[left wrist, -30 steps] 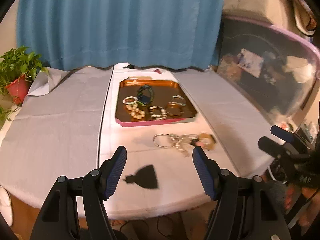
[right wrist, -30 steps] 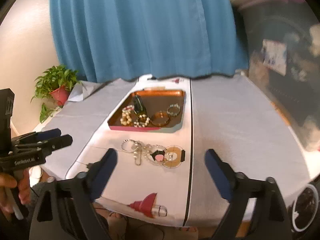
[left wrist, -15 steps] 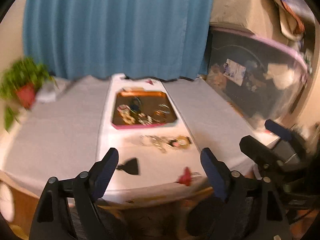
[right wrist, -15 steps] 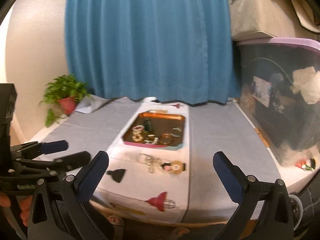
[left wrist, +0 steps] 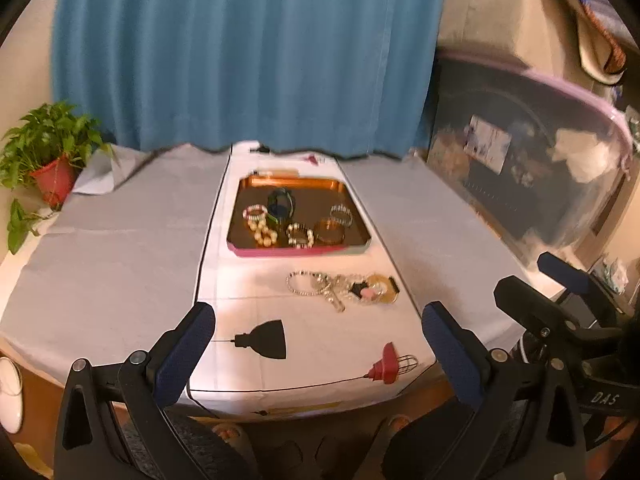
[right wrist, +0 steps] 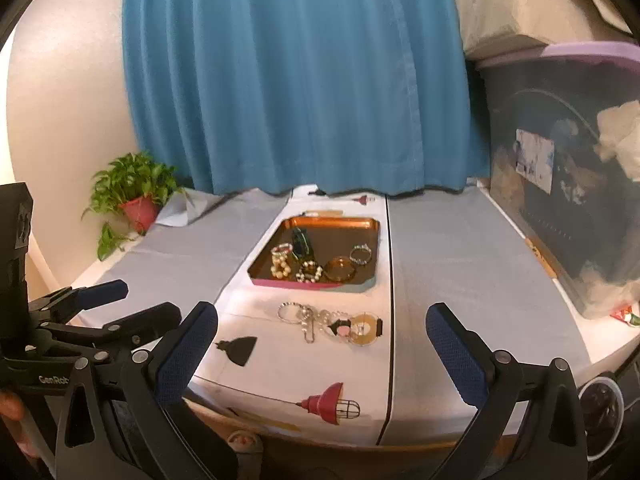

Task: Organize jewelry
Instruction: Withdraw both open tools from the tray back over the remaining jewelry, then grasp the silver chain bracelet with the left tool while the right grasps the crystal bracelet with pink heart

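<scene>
A table [left wrist: 100, 248] draped in pale grey cloth, with a white runner [left wrist: 280, 344] printed with lamp motifs down its middle, stands before a blue curtain [left wrist: 240, 52]. On the runner sits a copper tray [left wrist: 356, 216] with a pink front edge, holding several bracelets [left wrist: 298, 236]: pearl, beaded, amber and dark ones. Just in front of the tray, on the runner, lies a tangle of chain jewelry [left wrist: 344, 286] with a gold disc. A potted plant [left wrist: 48, 148] in a red pot stands at the far left corner; a clear storage bin [left wrist: 520, 176] with a purple lid fills the right side. The left gripper [left wrist: 318, 356] hangs off the near edge, its jaws opening, nothing between them. The right gripper [right wrist: 322, 354] is likewise spread wide and empty.
</scene>
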### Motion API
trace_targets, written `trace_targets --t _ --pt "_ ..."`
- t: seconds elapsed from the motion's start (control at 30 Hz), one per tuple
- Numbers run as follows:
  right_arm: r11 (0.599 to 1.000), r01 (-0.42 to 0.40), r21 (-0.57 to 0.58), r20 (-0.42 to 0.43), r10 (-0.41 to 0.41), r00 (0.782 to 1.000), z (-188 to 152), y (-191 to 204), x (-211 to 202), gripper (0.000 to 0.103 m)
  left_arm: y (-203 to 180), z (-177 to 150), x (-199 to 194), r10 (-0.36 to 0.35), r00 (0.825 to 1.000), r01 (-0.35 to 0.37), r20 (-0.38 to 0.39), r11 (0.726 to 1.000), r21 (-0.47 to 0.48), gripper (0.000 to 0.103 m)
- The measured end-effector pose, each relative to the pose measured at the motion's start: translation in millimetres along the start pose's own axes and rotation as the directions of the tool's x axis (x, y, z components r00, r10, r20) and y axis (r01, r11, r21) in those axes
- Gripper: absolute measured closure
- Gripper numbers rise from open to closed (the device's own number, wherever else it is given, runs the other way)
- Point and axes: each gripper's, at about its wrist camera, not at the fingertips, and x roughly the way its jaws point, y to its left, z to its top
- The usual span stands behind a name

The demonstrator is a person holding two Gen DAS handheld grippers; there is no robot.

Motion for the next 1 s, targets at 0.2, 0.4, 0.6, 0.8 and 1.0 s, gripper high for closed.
trace_targets --t 0.2,0.4,0.6,0.8,1.0 --pt "0.999 -0.014 0.032 -0.063 0.016 0.998 -11.8 -18.6 41.9 0.000 3.1 -1.0 39.7 0.005 1.000 -0.004 -0.011 0.998 0.056 0.001" --pt "0.997 -0.051 0.060 -0.112 0.058 0.992 -27.1 -41.5 86.4 0.000 33.5 -2.5 103.8 -0.107 0.990 0.109 -0.093 0.994 0.015 0.001" --pt "0.997 -0.071 0.028 -0.171 0.075 0.982 -45.2 -56.7 146.6 0.007 47.3 -5.4 169.6 -0.090 0.982 0.096 -0.165 0.995 0.033 0.001" --pt "0.997 -0.082 -0.014 -0.212 0.077 0.974 -63.2 -64.7 206.1 0.048 47.1 -8.8 212.8 -0.046 0.988 0.059 -0.144 0.994 0.089 0.012" --pt "0.985 -0.171 0.012 -0.232 0.169 0.958 -68.0 -66.0 229.7 0.055 44.5 -8.3 228.9 -0.036 0.986 0.061 -0.160 0.987 0.152 0.045"
